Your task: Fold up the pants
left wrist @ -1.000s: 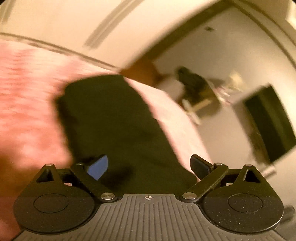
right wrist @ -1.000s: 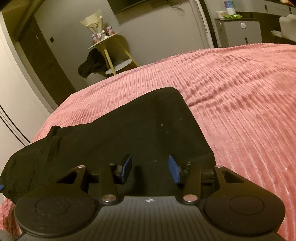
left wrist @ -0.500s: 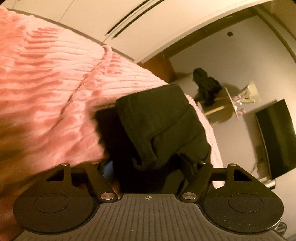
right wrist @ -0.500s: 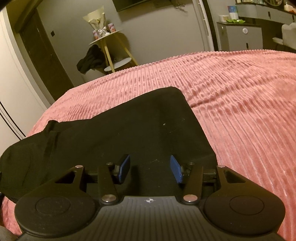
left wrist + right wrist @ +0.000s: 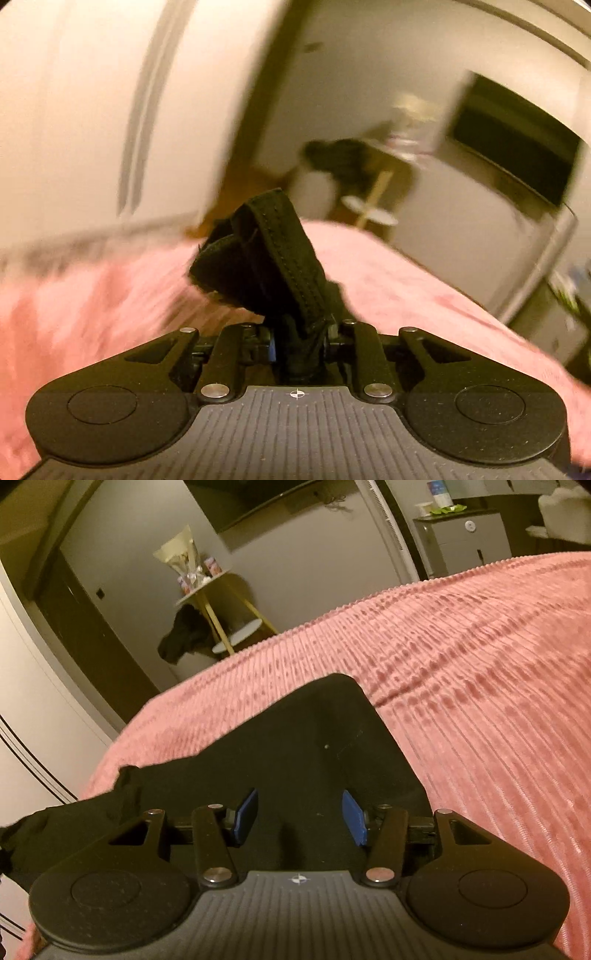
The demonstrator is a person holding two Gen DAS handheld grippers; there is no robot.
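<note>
Black pants [image 5: 295,746] lie on a pink ribbed bedspread [image 5: 461,686]. In the right wrist view my right gripper [image 5: 300,818] is open over the flat part of the pants, blue pads apart and nothing between them. The pants' left end rises off the bed towards the left edge of that view. In the left wrist view my left gripper [image 5: 300,341] is shut on a bunched end of the pants [image 5: 269,254], whose stitched hem stands up above the jaws over the bedspread [image 5: 388,273]. That view is blurred.
A small yellow-legged side table [image 5: 221,602] with a dark garment hanging on it stands beyond the bed's far edge. A white wardrobe [image 5: 33,709] is on the left, a wall TV [image 5: 517,151] and a grey cabinet [image 5: 469,542] on the far side.
My left gripper has closed on the end of the pants and lifted it off the bed, swinging its view up. My right gripper has stayed open over the pants.
</note>
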